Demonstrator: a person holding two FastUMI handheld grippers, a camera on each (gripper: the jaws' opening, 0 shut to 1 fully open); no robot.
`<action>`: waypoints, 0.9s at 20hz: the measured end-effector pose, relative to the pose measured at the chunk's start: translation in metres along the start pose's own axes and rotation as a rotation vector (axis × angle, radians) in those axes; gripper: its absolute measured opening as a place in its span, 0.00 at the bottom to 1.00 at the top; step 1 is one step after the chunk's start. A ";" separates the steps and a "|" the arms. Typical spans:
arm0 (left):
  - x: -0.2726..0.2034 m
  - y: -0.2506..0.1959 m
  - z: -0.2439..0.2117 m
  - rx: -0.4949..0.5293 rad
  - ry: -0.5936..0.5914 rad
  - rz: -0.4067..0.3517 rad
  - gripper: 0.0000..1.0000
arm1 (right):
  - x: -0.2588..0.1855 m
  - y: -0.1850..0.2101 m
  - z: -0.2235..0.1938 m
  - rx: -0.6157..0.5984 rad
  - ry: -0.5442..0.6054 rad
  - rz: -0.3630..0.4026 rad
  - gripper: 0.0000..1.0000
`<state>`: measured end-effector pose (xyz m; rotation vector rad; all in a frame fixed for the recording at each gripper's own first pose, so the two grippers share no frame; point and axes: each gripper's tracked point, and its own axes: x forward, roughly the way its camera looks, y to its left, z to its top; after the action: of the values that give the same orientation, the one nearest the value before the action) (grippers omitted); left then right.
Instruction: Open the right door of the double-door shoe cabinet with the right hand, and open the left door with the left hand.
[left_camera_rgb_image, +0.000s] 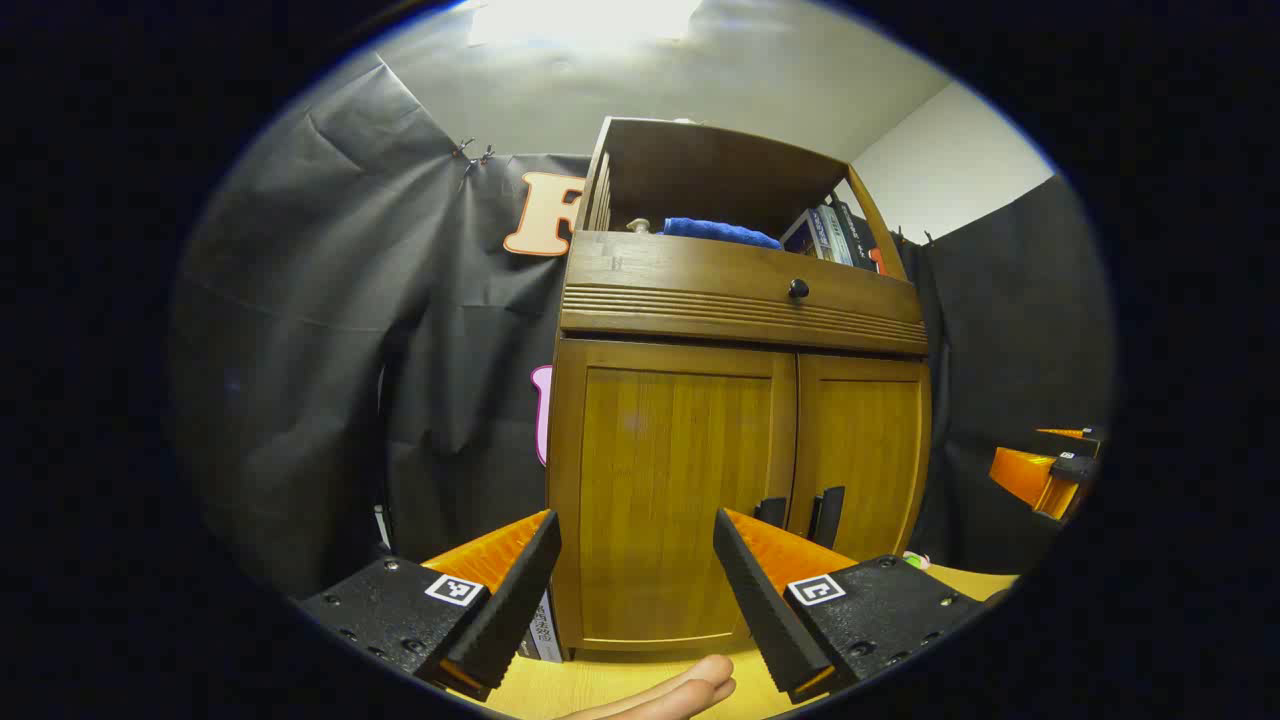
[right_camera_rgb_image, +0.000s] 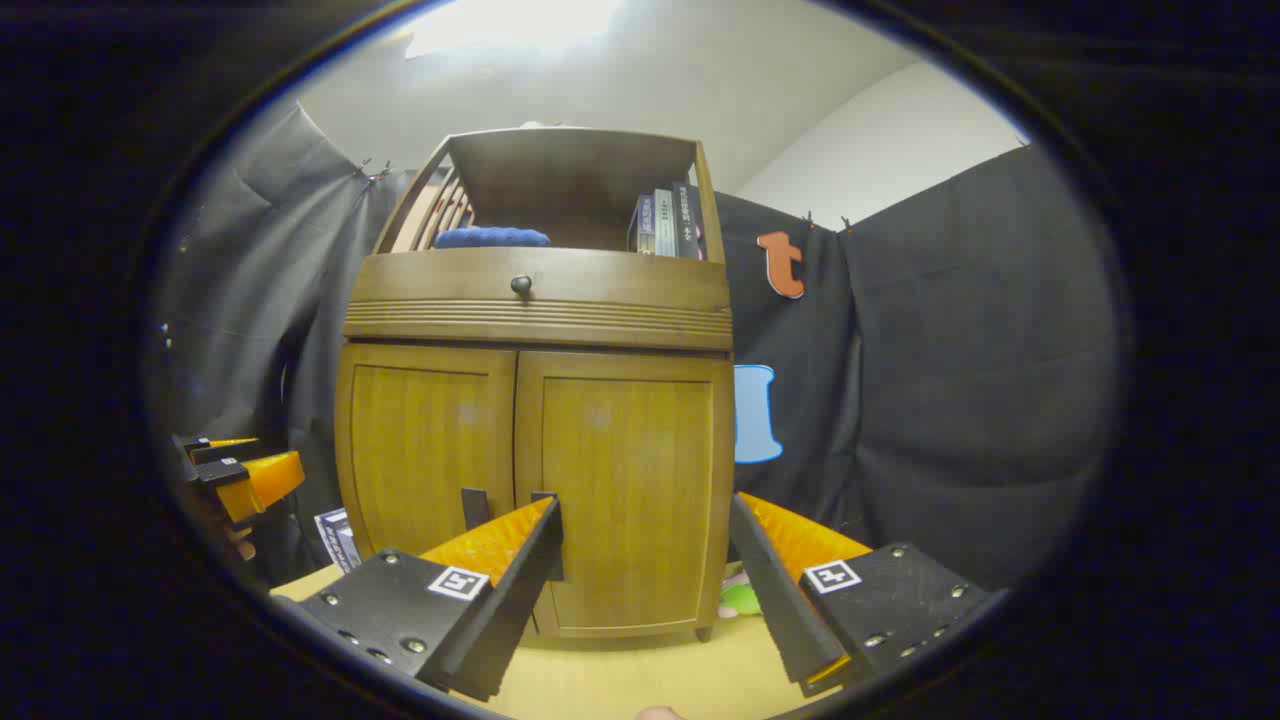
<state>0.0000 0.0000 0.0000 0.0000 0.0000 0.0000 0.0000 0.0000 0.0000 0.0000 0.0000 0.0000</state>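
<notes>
Nothing of the task is done yet: both doors of the shoe cabinet are shut. The right gripper has its fingers spread wide and empty, with the right door straight ahead between them and its handle beside the left finger. The left gripper is likewise wide and empty, the left door ahead between its fingers, its handle just beyond the right finger. Book spines on the top shelf are too small to read.

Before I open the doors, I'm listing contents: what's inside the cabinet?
The open top shelf holds a blue cloth and books. Both doors are shut, so what's behind them is hidden.
</notes>
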 end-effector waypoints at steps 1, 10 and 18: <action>-0.001 0.000 0.001 0.000 -0.003 -0.001 0.95 | 0.001 0.001 -0.001 -0.005 0.002 0.000 0.95; -0.004 0.009 0.006 -0.015 -0.020 -0.013 0.91 | 0.029 -0.002 -0.003 0.028 -0.012 -0.033 0.99; -0.002 0.023 0.007 -0.041 -0.021 0.005 0.91 | 0.103 0.045 -0.041 0.067 0.069 0.056 0.96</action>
<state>-0.0019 0.0230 0.0070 -0.0413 -0.0213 0.0053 0.1029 0.0447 -0.0408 0.0672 0.0693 0.0555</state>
